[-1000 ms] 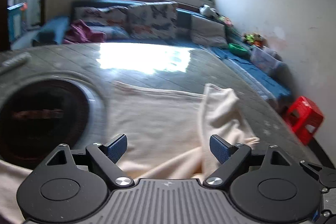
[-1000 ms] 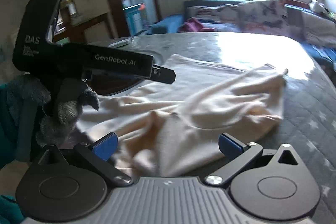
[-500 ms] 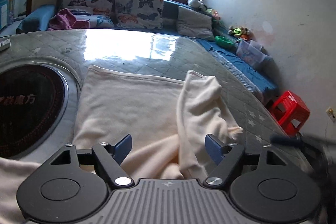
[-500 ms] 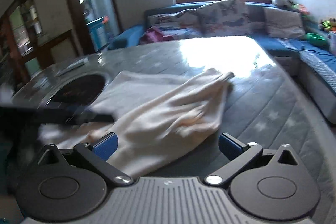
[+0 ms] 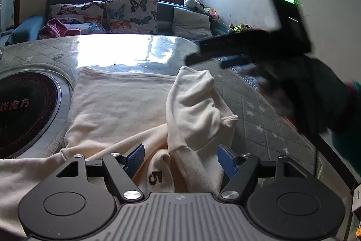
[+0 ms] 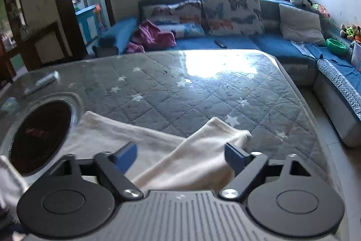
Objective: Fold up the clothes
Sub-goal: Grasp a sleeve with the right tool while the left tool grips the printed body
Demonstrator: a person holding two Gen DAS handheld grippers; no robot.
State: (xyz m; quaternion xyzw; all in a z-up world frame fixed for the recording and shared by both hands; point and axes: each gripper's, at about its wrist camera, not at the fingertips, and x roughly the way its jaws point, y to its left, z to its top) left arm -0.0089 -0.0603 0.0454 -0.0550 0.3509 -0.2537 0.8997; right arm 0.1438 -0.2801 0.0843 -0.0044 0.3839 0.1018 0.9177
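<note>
Cream cotton garment [image 5: 126,105] is seen spread on the grey quilted desk [image 6: 203,92], one sleeve flopped across it. Both the left tool [image 5: 180,156] and right tool [image 6: 180,154] have been brought closer (jaws spread, nothing pinched), suggesting a fresh grasp.

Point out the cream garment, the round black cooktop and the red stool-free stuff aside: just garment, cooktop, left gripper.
cream garment [image 5: 126,103], left wrist view, flat body panel.
round black cooktop [image 5: 24,110], left wrist view, dark glass face.
left gripper [image 5: 181,158], left wrist view, midway between blue fingertips.
</note>
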